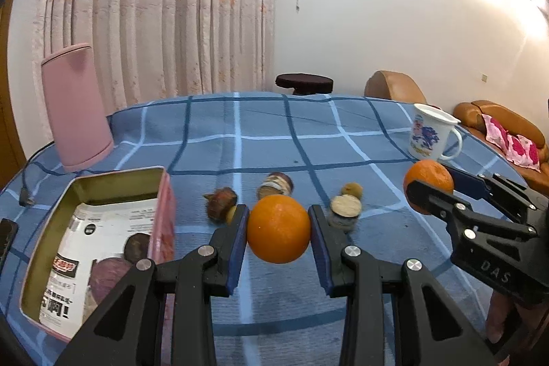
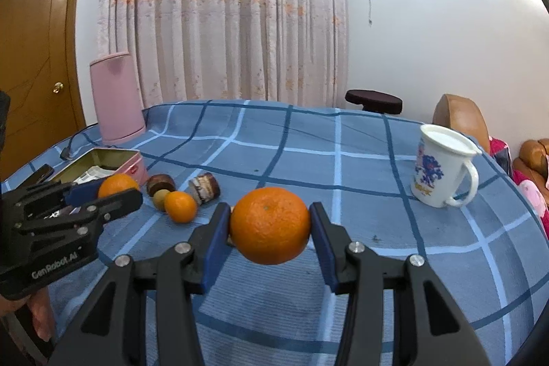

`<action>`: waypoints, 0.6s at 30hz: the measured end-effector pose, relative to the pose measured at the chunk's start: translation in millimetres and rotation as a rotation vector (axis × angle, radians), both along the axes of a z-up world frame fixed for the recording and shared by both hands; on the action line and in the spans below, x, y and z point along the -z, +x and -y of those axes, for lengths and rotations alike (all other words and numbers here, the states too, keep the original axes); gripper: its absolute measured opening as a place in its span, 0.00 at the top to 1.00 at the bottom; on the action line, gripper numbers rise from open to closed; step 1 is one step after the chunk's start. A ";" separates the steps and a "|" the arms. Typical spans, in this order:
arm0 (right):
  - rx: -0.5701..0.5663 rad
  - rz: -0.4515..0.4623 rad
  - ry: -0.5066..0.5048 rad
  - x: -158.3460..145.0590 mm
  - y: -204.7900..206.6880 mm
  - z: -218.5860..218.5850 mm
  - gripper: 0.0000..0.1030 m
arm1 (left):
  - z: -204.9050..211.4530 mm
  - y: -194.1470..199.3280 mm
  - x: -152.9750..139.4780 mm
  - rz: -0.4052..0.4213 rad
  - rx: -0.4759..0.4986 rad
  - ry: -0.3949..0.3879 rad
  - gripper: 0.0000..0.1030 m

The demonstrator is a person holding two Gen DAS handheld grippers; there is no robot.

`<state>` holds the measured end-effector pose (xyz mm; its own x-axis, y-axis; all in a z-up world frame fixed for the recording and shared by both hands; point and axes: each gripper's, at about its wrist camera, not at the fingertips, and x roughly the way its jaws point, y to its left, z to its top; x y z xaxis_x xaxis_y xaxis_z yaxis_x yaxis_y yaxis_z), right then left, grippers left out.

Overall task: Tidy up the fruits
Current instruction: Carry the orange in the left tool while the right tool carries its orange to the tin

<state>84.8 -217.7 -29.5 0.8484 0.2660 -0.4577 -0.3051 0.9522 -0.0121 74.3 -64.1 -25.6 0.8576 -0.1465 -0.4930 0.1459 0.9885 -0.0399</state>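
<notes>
Each gripper is closed on one orange: left gripper (image 1: 278,230) and right gripper (image 2: 270,226); the pink tin (image 1: 164,194) lies just left of the left one, nearer to it

"DAS", "GenRobot.AI" on tongs (image 2: 113,194)

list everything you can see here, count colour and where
oranges: 3, orange; one in the left tongs, one in the right tongs, one loose on the cloth
small brown and tan fruits: several, mid-cloth
tin box: 1, pink, open, left side
mug: 1, white with blue print, right side
pink cylinder: 1, far left corner
tablecloth: 1, blue check
stool: 1, dark, behind the table
left tongs: black, blue pads, shut on an orange
right tongs: same, shut on an orange
</notes>
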 end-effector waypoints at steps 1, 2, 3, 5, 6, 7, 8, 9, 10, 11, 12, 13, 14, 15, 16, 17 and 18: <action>-0.003 0.002 -0.001 -0.1 -0.1 -1.0 0.52 | -2.9 0.2 -0.2 0.004 -0.006 -0.001 0.64; -0.008 0.004 -0.005 -0.2 0.4 -3.6 0.52 | -4.3 0.4 -0.2 0.006 -0.010 0.000 0.64; -0.011 0.004 -0.007 -0.1 1.0 -6.0 0.52 | -7.0 0.9 -0.3 0.008 -0.016 0.001 0.64; -0.017 0.005 -0.013 -0.1 1.6 -10.3 0.52 | -10.9 0.8 -0.5 0.011 -0.022 -0.003 0.64; -0.021 0.006 -0.017 -0.4 2.3 -12.9 0.52 | -12.7 0.9 -0.5 0.013 -0.025 -0.003 0.64; -0.025 0.005 -0.019 -0.9 2.3 -15.0 0.52 | -15.7 1.2 -0.9 0.015 -0.031 -0.002 0.64; -0.034 0.004 -0.020 -2.3 3.0 -18.7 0.52 | -18.0 1.0 -1.3 0.015 -0.034 -0.004 0.64; -0.041 0.006 -0.021 -3.6 3.3 -21.3 0.52 | -21.2 0.9 -1.9 0.016 -0.037 -0.007 0.64; -0.051 0.008 -0.026 -5.8 3.9 -25.9 0.52 | -25.4 0.8 -3.0 0.019 -0.045 -0.005 0.64; -0.058 0.009 -0.027 -7.2 3.9 -29.1 0.52 | -28.8 0.7 -4.0 0.022 -0.053 -0.003 0.64; -0.076 0.010 -0.024 -10.7 5.7 -35.6 0.52 | -33.9 0.6 -5.3 0.025 -0.064 -0.002 0.64; -0.086 0.010 -0.024 -12.4 6.6 -39.9 0.52 | -38.5 1.1 -6.3 0.026 -0.074 -0.004 0.64; -0.101 0.012 -0.025 -15.2 8.0 -46.8 0.52 | -43.2 1.5 -7.1 0.025 -0.084 -0.005 0.64; -0.120 0.014 -0.025 -18.7 9.8 -55.0 0.52 | -48.0 1.7 -7.9 0.025 -0.094 -0.007 0.64; -0.135 0.015 -0.022 -21.1 11.0 -61.2 0.52 | -56.1 2.0 -8.8 0.025 -0.112 -0.007 0.64; -0.161 0.015 -0.017 -25.2 13.3 -71.9 0.52 | -61.9 2.1 -9.2 0.024 -0.125 -0.007 0.64; -0.177 0.016 -0.016 -27.7 14.6 -79.2 0.52 | -68.8 2.4 -9.9 0.022 -0.140 -0.008 0.64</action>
